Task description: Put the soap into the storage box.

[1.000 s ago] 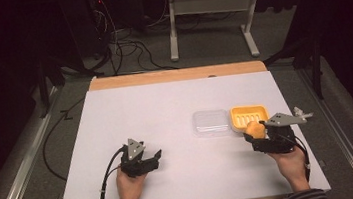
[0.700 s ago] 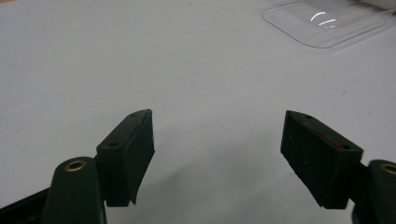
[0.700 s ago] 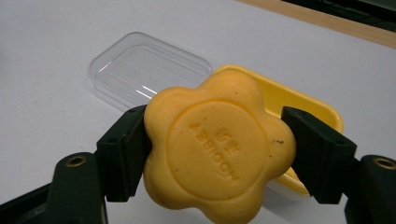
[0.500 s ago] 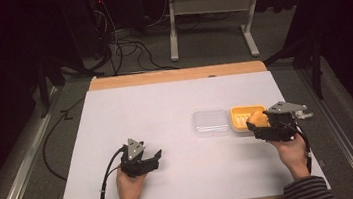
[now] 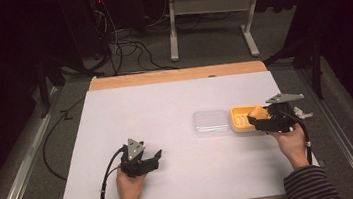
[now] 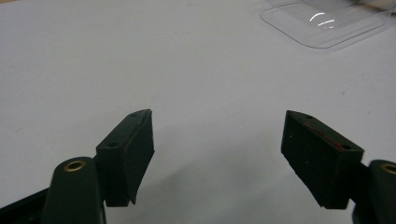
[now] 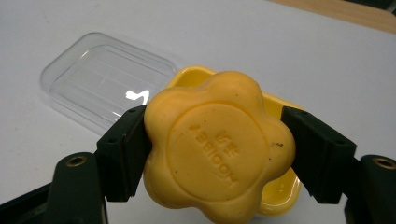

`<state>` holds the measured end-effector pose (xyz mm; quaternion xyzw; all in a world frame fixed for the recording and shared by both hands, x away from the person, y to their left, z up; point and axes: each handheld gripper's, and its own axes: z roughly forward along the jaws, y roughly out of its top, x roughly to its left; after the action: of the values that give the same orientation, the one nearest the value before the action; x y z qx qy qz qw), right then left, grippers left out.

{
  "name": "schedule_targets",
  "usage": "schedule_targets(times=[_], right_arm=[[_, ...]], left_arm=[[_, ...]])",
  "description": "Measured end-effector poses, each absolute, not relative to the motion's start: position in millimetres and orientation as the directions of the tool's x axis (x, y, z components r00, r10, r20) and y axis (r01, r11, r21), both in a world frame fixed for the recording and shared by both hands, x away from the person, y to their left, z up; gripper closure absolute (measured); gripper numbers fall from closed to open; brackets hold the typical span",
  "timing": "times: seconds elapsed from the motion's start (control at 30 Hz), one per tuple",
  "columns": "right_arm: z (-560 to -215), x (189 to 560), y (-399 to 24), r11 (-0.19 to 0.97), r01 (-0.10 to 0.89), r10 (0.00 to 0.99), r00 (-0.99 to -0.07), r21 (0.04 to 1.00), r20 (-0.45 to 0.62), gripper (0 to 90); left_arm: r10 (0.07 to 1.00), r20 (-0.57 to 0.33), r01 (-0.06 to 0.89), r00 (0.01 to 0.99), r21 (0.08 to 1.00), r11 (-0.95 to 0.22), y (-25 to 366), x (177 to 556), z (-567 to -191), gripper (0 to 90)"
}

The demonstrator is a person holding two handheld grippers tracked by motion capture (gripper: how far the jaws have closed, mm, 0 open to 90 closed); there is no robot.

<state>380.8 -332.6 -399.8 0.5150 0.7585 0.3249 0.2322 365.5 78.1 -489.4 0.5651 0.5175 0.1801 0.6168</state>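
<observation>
My right gripper (image 5: pixel 262 120) (image 7: pixel 217 149) is shut on a yellow flower-shaped soap bar (image 7: pixel 217 147) (image 5: pixel 258 112), its pads pressing on both sides. The bar hangs just above a yellow soap dish (image 5: pixel 241 118) (image 7: pixel 275 198) at the right of the white table. A clear plastic lid (image 5: pixel 211 122) (image 7: pixel 105 79) (image 6: pixel 327 21) lies flat just left of the dish. My left gripper (image 5: pixel 152 158) (image 6: pixel 219 154) rests low over the table near the front left, jaws wide open with nothing between them.
The white table top (image 5: pixel 165 111) has a wooden strip (image 5: pixel 176 75) along its far edge. A desk frame (image 5: pixel 211 20) and cables (image 5: pixel 118 45) stand on the dark floor beyond. A metal rail (image 5: pixel 18 183) runs along the left side.
My right gripper has carried the soap bar up the view and to the right, over the yellow dish. The left gripper has stayed where it was.
</observation>
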Motion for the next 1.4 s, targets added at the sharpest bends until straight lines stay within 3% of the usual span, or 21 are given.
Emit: schedule_targets(times=[0.77, 1.4], right_arm=[[-426, 419, -331, 0.224, 0.729, 0.947, -0.321, 0.646, 0.035, 28.1], [-441, 431, -330, 0.234, 0.775, 0.956, -0.292, 0.587, 0.004, 28.0]], left_arm=[[0.802, -0.444, 0.367, 0.399, 0.879, 0.304, 78, 366, -489, 26.2], [0.803, -0.433, 0.365, 0.409, 0.885, 0.291, 78, 365, -489, 26.6]])
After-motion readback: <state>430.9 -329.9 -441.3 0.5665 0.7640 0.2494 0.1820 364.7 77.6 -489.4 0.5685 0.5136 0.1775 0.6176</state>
